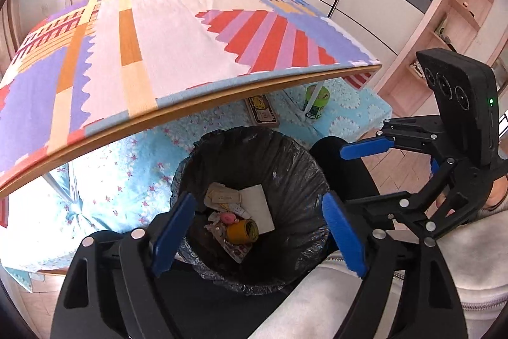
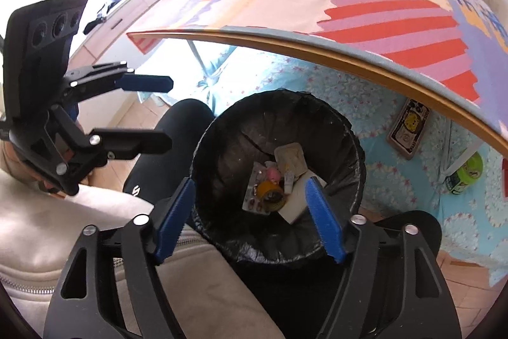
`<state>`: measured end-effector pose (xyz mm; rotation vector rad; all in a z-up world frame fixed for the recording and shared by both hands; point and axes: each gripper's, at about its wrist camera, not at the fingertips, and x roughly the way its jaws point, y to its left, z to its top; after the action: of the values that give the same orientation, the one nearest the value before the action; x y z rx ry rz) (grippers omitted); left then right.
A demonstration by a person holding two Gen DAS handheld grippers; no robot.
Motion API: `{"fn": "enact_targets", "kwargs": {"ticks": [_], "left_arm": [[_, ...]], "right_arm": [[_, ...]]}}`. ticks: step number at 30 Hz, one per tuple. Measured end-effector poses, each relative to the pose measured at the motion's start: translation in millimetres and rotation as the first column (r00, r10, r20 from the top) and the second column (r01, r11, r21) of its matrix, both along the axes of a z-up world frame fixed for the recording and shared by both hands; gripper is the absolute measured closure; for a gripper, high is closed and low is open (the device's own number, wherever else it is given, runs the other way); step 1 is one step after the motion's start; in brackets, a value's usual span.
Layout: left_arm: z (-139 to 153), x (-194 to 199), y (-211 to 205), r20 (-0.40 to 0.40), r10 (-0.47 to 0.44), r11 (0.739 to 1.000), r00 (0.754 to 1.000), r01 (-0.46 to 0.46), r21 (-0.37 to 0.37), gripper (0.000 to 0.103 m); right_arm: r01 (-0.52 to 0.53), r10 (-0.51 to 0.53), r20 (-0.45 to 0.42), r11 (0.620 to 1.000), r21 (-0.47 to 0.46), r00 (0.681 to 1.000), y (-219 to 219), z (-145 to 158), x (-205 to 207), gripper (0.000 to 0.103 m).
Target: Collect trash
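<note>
Left gripper [image 1: 258,231] spread wide, nothing held, hanging over the trash bin [image 1: 285,269]. Right gripper [image 2: 249,218] same: jaws apart, empty, over the bin's near rim. Bin has a black liner, sits between the person's knees, just near of the table [image 1: 222,84] edge. Inside: yellow tape roll [image 2: 270,194], pill blister pack [image 2: 250,204], white paper sheet [image 1: 258,207], beige tray [image 2: 290,158], small pink item [image 1: 228,216]. Tabletop with patterned cloth shows no trash. Under the table, far right: green jar [image 1: 317,105] and a flat printed box [image 1: 262,113] on the blue sheet; can't tell if those count. Judgement: collection looks basically done.
</note>
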<state>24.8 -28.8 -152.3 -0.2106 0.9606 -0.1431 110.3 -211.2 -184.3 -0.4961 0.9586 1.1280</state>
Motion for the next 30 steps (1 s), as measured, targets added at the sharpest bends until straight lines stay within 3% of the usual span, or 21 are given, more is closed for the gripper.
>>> {"fn": "enact_targets", "kwargs": {"ticks": [13,30], "left_arm": [[30.1,-11.6,-10.2,0.035,-0.029,0.999,0.999,0.029,0.018,0.021],[31.0,-11.6,-15.4,0.018,-0.036,0.999,0.999,0.036,0.014,0.021]], "right_arm": [[0.001,-0.001,0.007,1.0,-0.007,1.0,-14.4,25.4,-11.2,0.025],[-0.004,0.005,0.005,1.0,-0.006,1.0,-16.3,31.1,-13.4,0.025]]}}
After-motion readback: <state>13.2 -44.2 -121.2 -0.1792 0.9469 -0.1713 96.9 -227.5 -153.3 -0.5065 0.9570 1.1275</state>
